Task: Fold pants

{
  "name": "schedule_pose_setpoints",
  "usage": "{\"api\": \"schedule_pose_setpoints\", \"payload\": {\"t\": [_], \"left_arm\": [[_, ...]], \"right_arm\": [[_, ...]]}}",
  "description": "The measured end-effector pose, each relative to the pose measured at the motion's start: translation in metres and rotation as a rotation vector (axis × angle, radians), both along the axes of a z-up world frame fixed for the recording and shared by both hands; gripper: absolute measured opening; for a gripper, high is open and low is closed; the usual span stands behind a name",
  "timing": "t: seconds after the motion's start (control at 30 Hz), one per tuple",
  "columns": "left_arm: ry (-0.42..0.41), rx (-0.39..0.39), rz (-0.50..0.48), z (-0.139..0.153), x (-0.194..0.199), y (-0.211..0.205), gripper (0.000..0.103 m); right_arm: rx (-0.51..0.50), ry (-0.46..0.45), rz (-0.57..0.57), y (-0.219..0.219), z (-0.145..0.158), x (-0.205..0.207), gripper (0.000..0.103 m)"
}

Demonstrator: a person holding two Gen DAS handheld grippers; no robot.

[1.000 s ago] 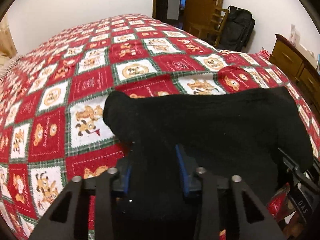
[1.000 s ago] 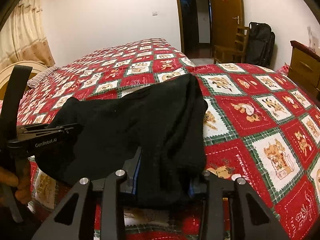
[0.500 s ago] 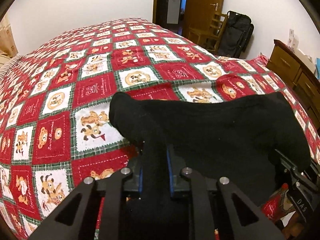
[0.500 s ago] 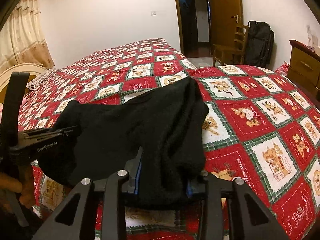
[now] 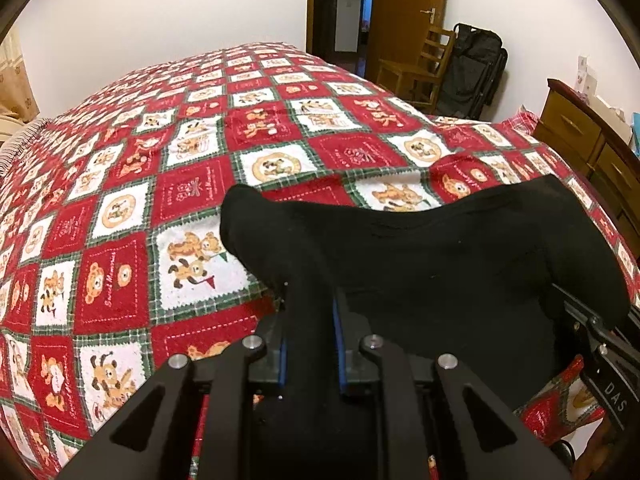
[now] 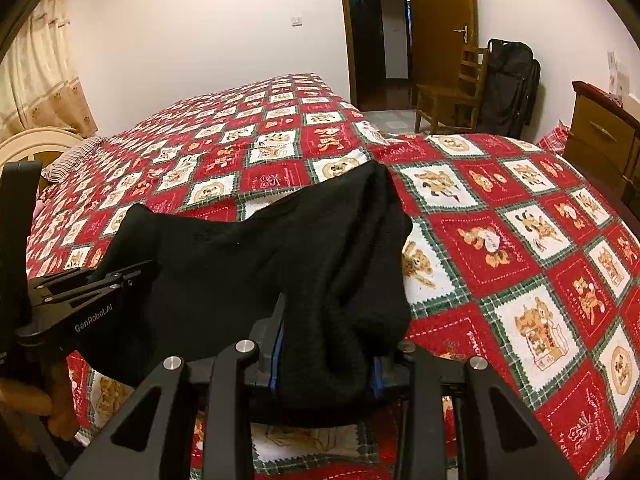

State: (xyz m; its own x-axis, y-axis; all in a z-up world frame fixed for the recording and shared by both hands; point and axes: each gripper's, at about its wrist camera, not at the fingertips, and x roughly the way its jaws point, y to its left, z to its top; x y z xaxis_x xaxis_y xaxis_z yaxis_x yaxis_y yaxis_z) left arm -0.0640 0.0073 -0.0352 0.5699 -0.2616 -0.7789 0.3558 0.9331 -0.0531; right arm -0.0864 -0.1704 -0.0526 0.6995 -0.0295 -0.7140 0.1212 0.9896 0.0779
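Black pants [image 5: 460, 264] crosswise between both tools' views

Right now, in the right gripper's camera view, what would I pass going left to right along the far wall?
Curtain → light switch → dark doorway → wooden door → wooden chair → black bag → wooden dresser.

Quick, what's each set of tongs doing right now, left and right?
Left tongs: shut on the pants, jaws just closed further.
Right tongs: shut on the pants.
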Motion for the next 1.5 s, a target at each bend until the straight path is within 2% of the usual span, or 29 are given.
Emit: {"api": "schedule_pose_setpoints", "payload": {"t": [0.57, 0.97, 1.5], "left_arm": [[-0.007, -0.051, 0.016, 0.013, 0.005, 0.014, 0.015], [-0.042, -0.081, 0.059, 0.031, 0.016, 0.032, 0.015], [-0.101, -0.103, 0.23, 0.053, 0.055, 0.098, 0.015]], "right_arm": [[-0.04, -0.047, 0.043, 0.019, 0.027, 0.015, 0.032], [-0.039, -0.084, 0.099, 0.035, 0.043, 0.028, 0.032], [-0.066, -0.149, 0.287, 0.103, 0.07, 0.097, 0.032]]}}
